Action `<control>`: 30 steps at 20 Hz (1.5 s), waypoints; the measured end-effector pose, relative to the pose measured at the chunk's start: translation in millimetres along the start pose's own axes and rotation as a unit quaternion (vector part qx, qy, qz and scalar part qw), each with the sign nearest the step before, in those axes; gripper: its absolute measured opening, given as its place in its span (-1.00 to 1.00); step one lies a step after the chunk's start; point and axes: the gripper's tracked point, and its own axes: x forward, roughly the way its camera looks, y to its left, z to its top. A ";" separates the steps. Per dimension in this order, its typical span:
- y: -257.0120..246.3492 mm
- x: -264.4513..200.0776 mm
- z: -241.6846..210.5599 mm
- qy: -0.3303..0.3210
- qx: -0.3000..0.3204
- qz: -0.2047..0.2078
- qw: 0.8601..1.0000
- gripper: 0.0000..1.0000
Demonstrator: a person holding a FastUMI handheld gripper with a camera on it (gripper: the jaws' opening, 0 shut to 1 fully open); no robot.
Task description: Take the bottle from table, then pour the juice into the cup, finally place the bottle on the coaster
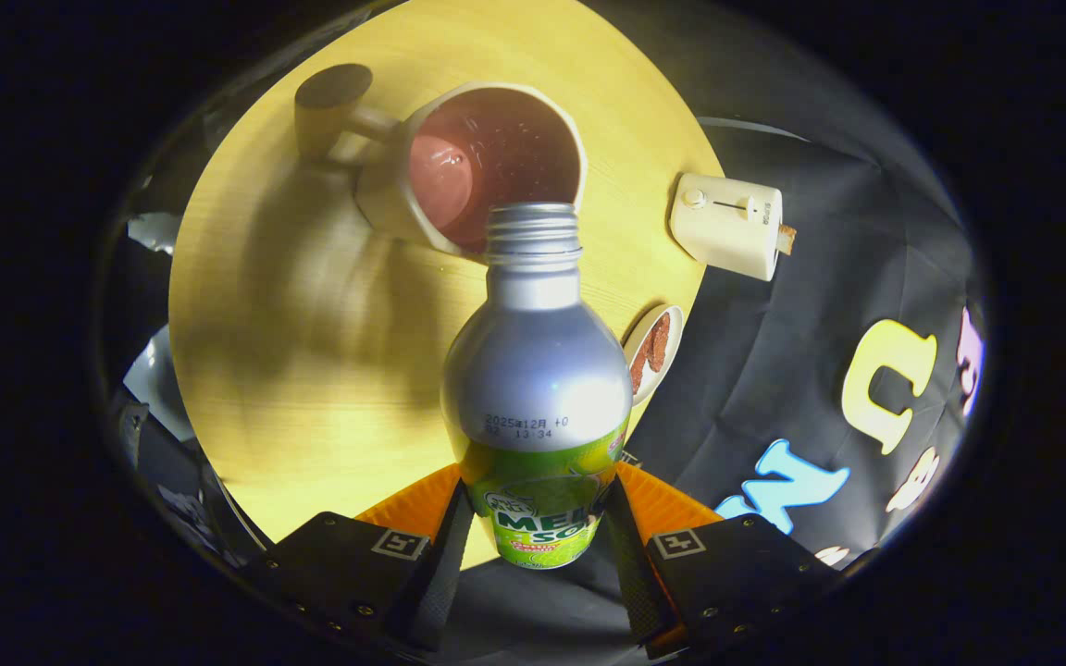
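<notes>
Over the cup: the open threaded mouth of the bottle sits at the near rim of the cup, the cap off.
Bottle: a silver aluminium soda bottle with a green label, held by its lower body and tipped forward toward the cup.
Claw: the claw is closed partway, both fingers pressing on the bottle's labelled sides.
Cup: a cream mug with a dark reddish inside and a wooden knob handle on its far side, standing on the round yellow table; whether liquid has gone in, I cannot tell.
Step in hand: the pour, by my judgement; no stream shows at the mouth.
Next move: likely more tilt over the cup, then righting the bottle and finding the coaster.
Beside the cup: a small cream toaster to one side; nearer the bottle, a small dish holding something brown.
</notes>
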 end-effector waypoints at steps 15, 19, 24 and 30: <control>53.2 11.5 10.0 -0.127 0.315 0.074 0.938 0.47; 50.8 15.6 6.6 -0.159 0.362 0.076 0.915 0.47; 35.3 16.3 12.8 -0.212 0.423 0.087 0.877 0.47; 2.4 24.8 17.1 -0.277 0.505 0.082 0.814 0.47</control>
